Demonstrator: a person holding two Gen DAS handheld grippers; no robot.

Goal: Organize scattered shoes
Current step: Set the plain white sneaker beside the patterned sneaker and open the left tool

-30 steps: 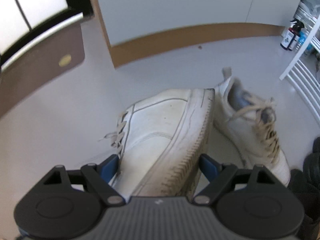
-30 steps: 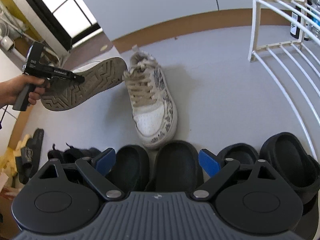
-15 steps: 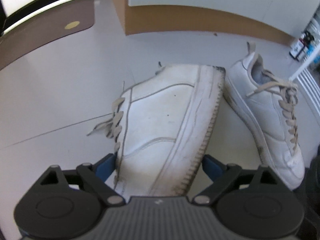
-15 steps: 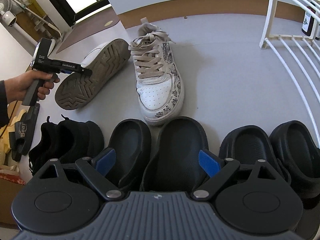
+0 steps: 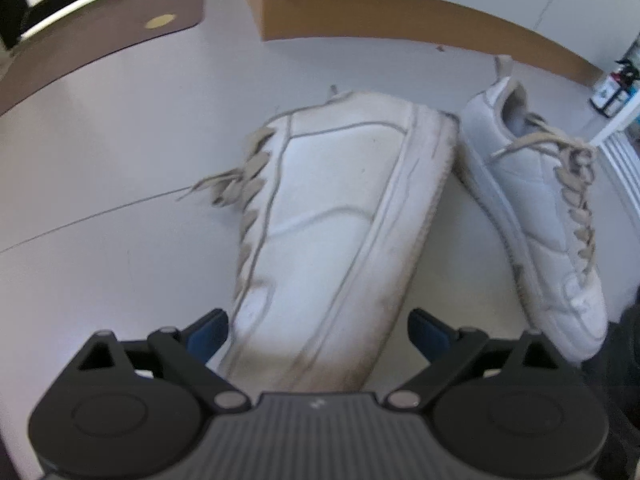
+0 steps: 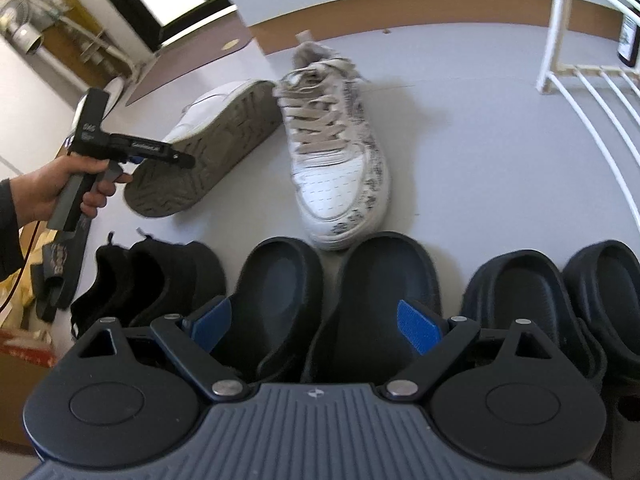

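A scuffed white sneaker (image 5: 332, 220) lies on its side on the grey floor, its tread (image 6: 216, 136) facing the right wrist view. My left gripper (image 5: 316, 332) stands open around its toe, with a gap showing at the right pad. A hand holds that gripper (image 6: 176, 156) at the left of the right wrist view. A second white sneaker with dark print (image 6: 340, 160) stands upright right beside it (image 5: 540, 208). My right gripper (image 6: 316, 324) is open, with nothing gripped, above black slippers.
Black slippers (image 6: 280, 276) (image 6: 516, 292) sit in a row at the near edge, with a black sneaker pair (image 6: 160, 276) and a sandal (image 6: 60, 264) to their left. A white wire rack (image 6: 580, 80) stands at the right. A wall corner (image 5: 360, 12) lies beyond the sneakers.
The left gripper came down with the white sneaker and set it on its side beside the printed one. Its jaws spread wider, off the shoe. The right gripper barely shifted.
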